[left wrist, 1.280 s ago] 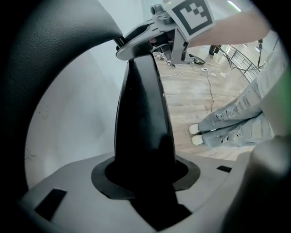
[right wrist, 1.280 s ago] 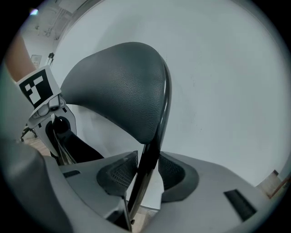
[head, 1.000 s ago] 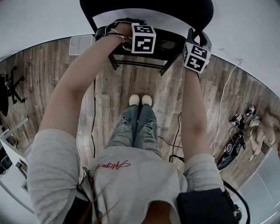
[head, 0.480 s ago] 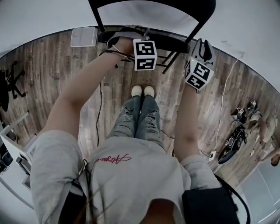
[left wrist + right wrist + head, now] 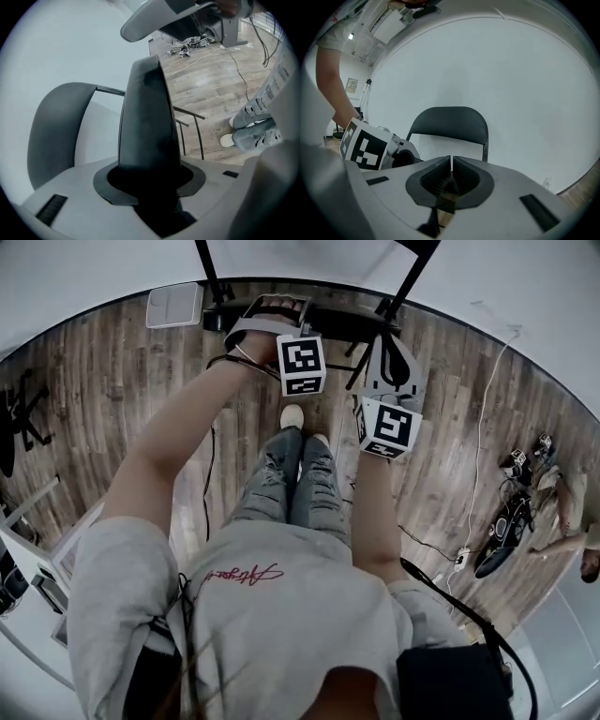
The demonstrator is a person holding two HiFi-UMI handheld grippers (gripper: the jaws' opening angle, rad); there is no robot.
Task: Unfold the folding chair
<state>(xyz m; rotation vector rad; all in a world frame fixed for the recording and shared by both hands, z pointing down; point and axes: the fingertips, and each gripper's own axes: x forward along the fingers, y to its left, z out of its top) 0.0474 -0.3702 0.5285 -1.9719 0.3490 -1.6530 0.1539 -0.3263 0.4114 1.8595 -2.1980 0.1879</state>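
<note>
The black folding chair (image 5: 334, 322) stands against the white wall at the top of the head view, its frame tubes (image 5: 212, 276) rising out of the picture. My left gripper (image 5: 272, 309) is shut on the front edge of the chair seat (image 5: 147, 123), which fills the gap between its jaws in the left gripper view. The curved backrest (image 5: 54, 133) shows to the left of the seat. My right gripper (image 5: 387, 347) hangs free just right of the seat, shut with nothing between its pads (image 5: 451, 171). It faces the backrest (image 5: 447, 123).
The person's shoes (image 5: 292, 416) stand on the wood floor just short of the chair. A white square box (image 5: 173, 304) lies by the wall at left. Cables and small devices (image 5: 511, 521) are scattered at right. A black stand (image 5: 19, 423) is at far left.
My right gripper has come off the chair's right side, drawn back toward the person and shut. The left gripper keeps its hold on the seat. The chair has slid up the head view.
</note>
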